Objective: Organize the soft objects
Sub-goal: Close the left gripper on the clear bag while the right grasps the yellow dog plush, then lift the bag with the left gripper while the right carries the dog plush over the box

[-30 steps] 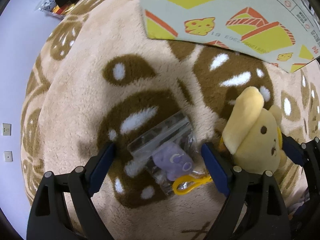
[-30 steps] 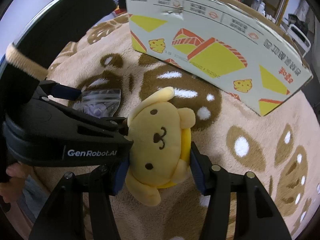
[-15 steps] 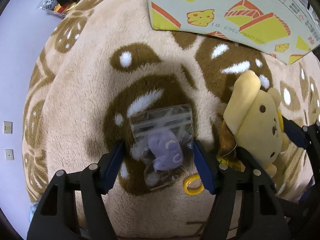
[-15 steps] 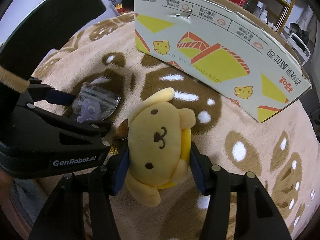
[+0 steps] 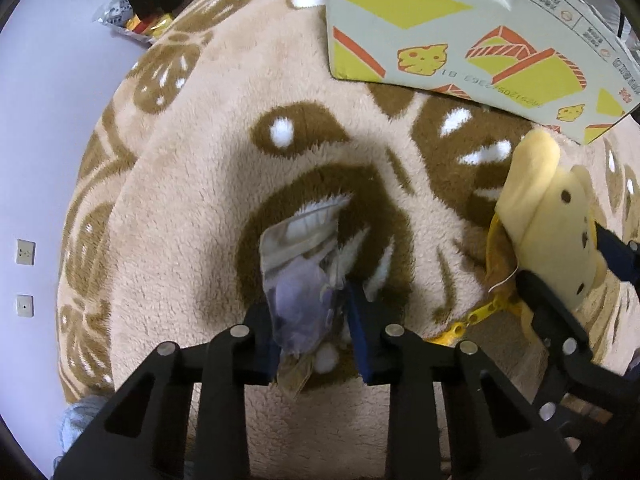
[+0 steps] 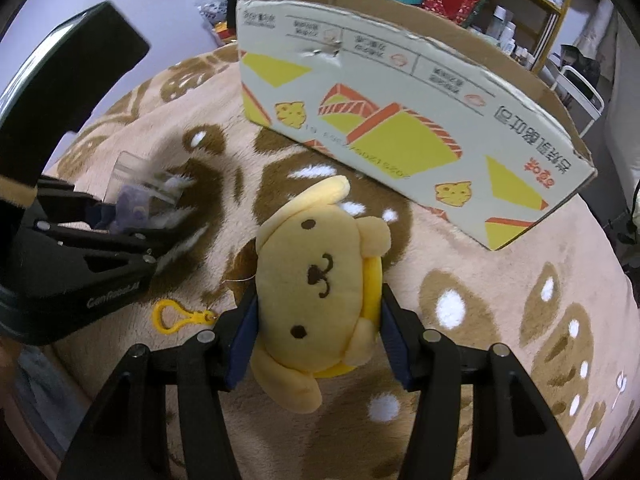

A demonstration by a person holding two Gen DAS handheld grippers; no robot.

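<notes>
Two grippers, two soft toys, one box. Nearest in the right wrist view, the right gripper (image 6: 318, 346) has its fingers clamped on the yellow dog plush (image 6: 316, 292) — one blue pad on each flank. The plush's long axis runs away from the camera, its cap toward the cardboard box (image 6: 400, 108), its face turned up. A single yellow clip (image 6: 176, 317) lies on the blanket (image 6: 460, 248) just left of the plush, on the side away from the box.

In the left wrist view the left gripper (image 5: 312, 320) is closing its fingers on the clear bag (image 5: 300, 256), which already sits squeezed between the pads and crumpled. Inside is one small purple toy (image 5: 302, 300). The bag stands roughly upright, its sealed top toward the box. It is left of the yellow plush, near it, and about as far from the box.

Beyond both stands the box, printed with yellow and orange shapes, its open top up, resting on the brown-patterned blanket.
</notes>
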